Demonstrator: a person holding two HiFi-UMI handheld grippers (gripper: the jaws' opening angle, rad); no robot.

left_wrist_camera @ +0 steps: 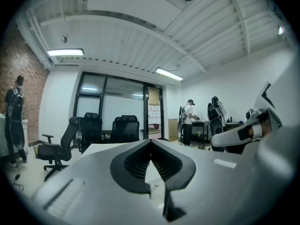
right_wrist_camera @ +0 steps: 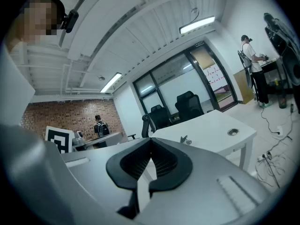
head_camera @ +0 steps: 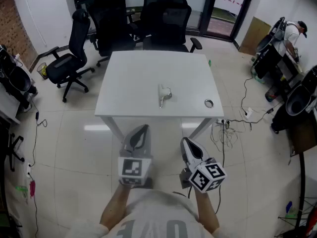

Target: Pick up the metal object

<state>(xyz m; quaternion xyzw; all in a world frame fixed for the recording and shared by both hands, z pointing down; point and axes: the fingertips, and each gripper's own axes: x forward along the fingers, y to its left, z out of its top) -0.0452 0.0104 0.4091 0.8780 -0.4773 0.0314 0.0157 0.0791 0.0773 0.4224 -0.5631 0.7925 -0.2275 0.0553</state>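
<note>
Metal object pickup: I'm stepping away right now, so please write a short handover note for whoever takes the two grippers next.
Left gripper: jaws shut, nothing between them.
Right gripper: jaws shut, nothing between them.
Both are held over the floor, short of the near edge of the white table.
The metal object lies on the table around its middle, to the left of the round cable port.
Done: nothing; the object has not been touched.
Left: open one gripper, reach forward over the table, close on the object and lift it.

Silvery metal object (head_camera: 164,95) — white table (head_camera: 133,83)
</note>
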